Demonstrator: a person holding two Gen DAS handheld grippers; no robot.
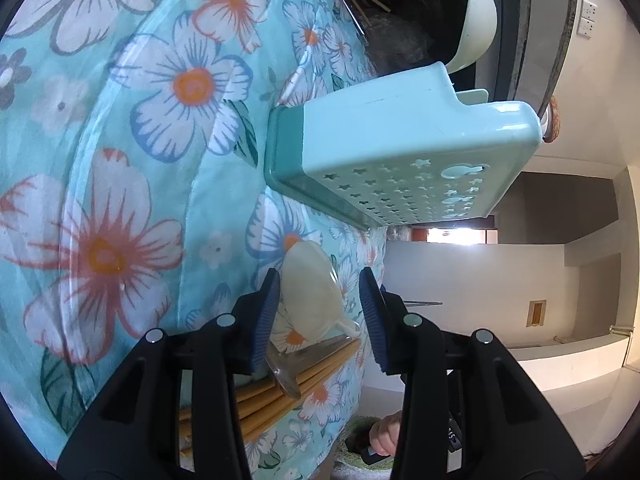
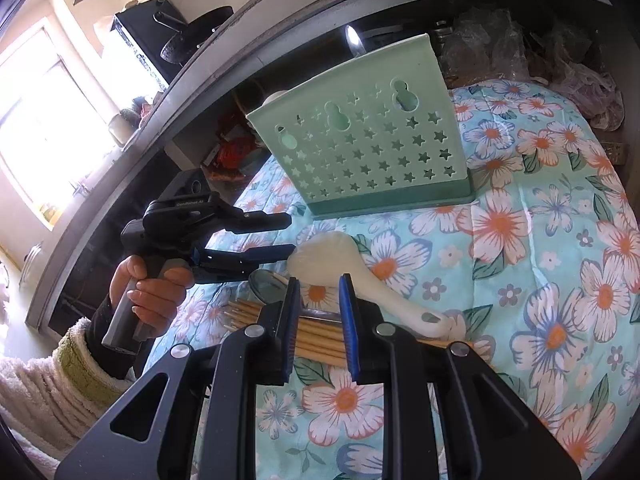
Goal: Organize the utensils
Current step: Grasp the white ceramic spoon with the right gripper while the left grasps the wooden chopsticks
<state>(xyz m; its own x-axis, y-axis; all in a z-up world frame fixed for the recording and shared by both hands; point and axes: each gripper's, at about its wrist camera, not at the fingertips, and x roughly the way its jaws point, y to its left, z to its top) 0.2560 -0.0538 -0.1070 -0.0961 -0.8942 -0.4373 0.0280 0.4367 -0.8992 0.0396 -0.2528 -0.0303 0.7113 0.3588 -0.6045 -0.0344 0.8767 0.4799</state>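
A mint-green utensil holder [image 1: 400, 148] [image 2: 368, 148] with star holes stands upright on the flowered cloth [image 2: 520, 280]. In front of it lie a white ceramic spoon [image 2: 384, 284] [image 1: 316, 292], a metal spoon [image 2: 266, 282] [image 1: 288, 376] and a bundle of wooden chopsticks [image 2: 248, 312] [image 1: 280, 388]. My left gripper [image 1: 320, 320] [image 2: 292, 237] is open, its fingers on either side of the white spoon's bowl, not pressing it. My right gripper [image 2: 320, 320] hovers over the chopsticks with a narrow gap between its pads and nothing held.
A grey shelf edge [image 2: 200, 80] runs over the cloth at the back. Crumpled plastic bags [image 2: 520, 52] lie behind the holder. A hand [image 2: 152, 292] in a fleecy sleeve grips the left tool. A white bowl [image 1: 480, 24] stands beyond the holder.
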